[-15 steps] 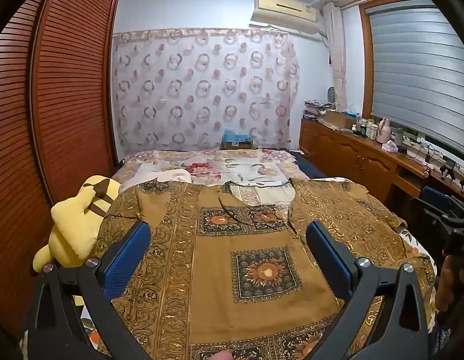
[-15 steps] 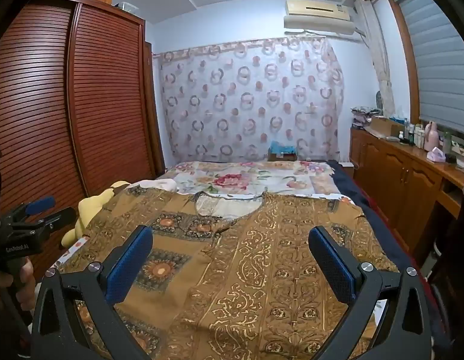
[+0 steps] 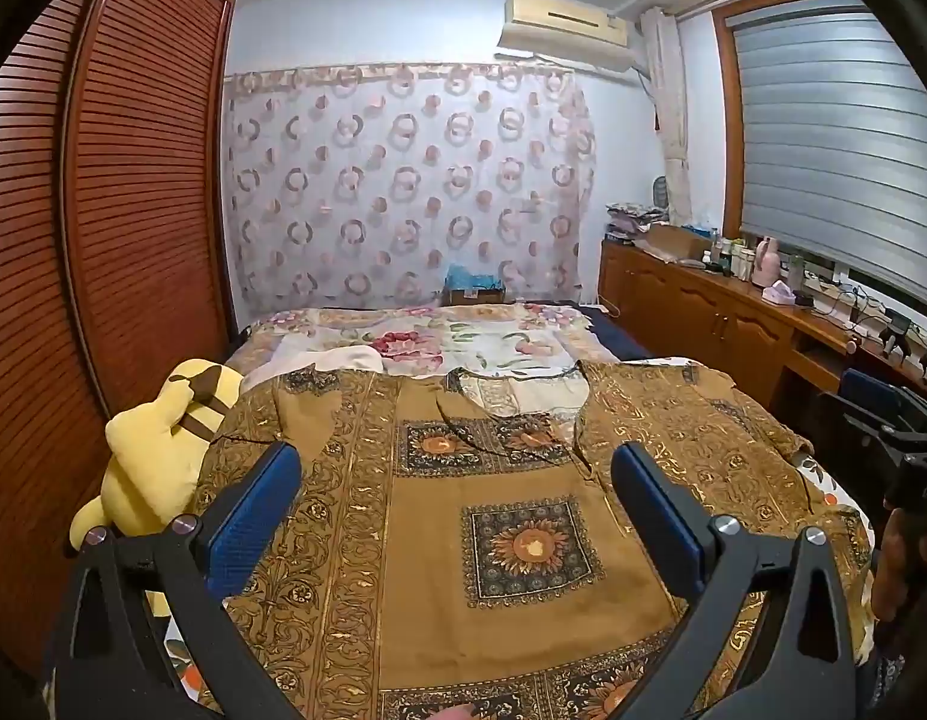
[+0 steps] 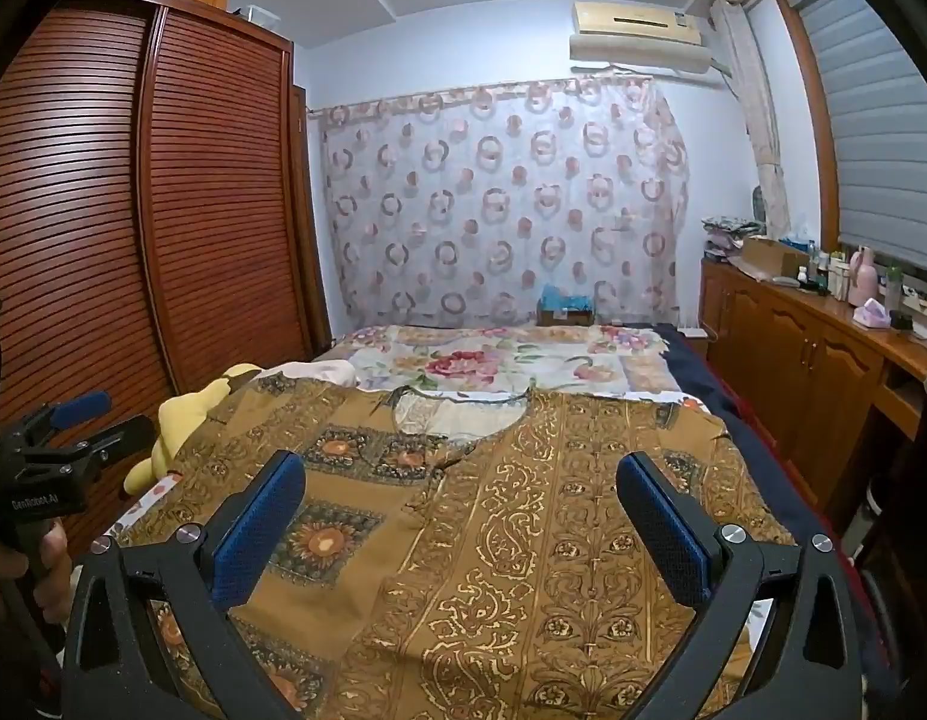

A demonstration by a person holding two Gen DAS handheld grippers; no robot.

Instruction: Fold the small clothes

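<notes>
Almost nothing is changing from half a second back, and we are noting that first: both views are framing the bed as before, and the garment is lying exactly where it lay.

Left to right. The yellow plush toy (image 3: 157, 456) is sitting at the left edge of the bed (image 3: 463, 330), against the wooden wardrobe (image 3: 133, 180), touching the garment's left sleeve. Our left claw (image 3: 457, 492) is hovering above the brown patterned shirt (image 3: 493, 510), jaws spread as wide as they go, nothing between the blue pads (image 3: 247, 516). The shirt is lying spread flat across the near half of the bed, neckline toward the far floral sheet (image 3: 463, 342), sleeves out to either side, no fold in it yet.

Our right claw (image 4: 460, 510) is likewise gaping fully and holding nothing, poised over the shirt's right half (image 4: 553, 540). In its view the left claw's body (image 4: 49, 450) is showing at the far left edge, gripped by a hand (image 4: 19, 570). Further right, the wooden table (image 4: 823, 324) under the window is carrying bottles and boxes, well apart from the work.

Our reading: we are holding at the start. With no cloth gripped, folding is not yet beginning; the next move probably calls for lowering both claws to a hem or sleeve edge.
</notes>
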